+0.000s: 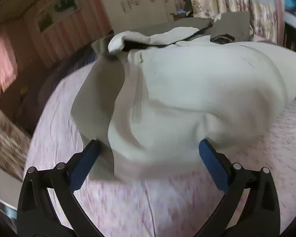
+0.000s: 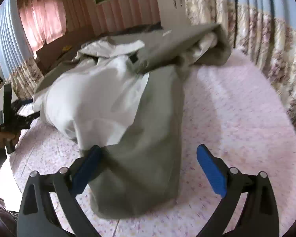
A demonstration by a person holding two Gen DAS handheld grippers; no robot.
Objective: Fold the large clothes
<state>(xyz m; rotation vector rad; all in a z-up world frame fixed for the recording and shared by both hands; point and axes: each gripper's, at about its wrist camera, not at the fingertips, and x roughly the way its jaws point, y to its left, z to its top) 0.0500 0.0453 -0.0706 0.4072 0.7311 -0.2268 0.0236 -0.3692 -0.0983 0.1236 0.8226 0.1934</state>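
Bedroom, pink striped walls, floral curtains (image 2: 266, 45); work area is a bed with a pink patterned quilted cover (image 2: 236, 118). Both views motion-blurred.

Item: large two-tone coat, olive-grey shell with white lining (image 1: 187, 90), lies in a loose heap across the middle of the bed, lining partly turned outward. In the right wrist view an olive-grey panel (image 2: 144, 167) runs toward the camera, and a sleeve-like end (image 2: 211, 45) lies at the far side near the curtains.

Step, as judged: early — the coat is not yet spread flat and no clean fold is visible. Next move likely calls for taking two edges, pulling the cloth taut and laying it flat before folding; with lining and shell bunched, a pinch may catch one layer only.

Left gripper (image 1: 148, 165): blue-padded fingers (image 1: 84, 167) spread wide, nothing clamped; white cloth hangs between them, and the left tip overlaps the grey edge; contact uncertain.

Right gripper (image 2: 148, 169): fingers (image 2: 211, 171) spread wide, nothing clamped; left pad overlaps the olive panel, right pad over bare cover.

Person's hand (image 2: 2, 136) holds the other gripper at left edge.
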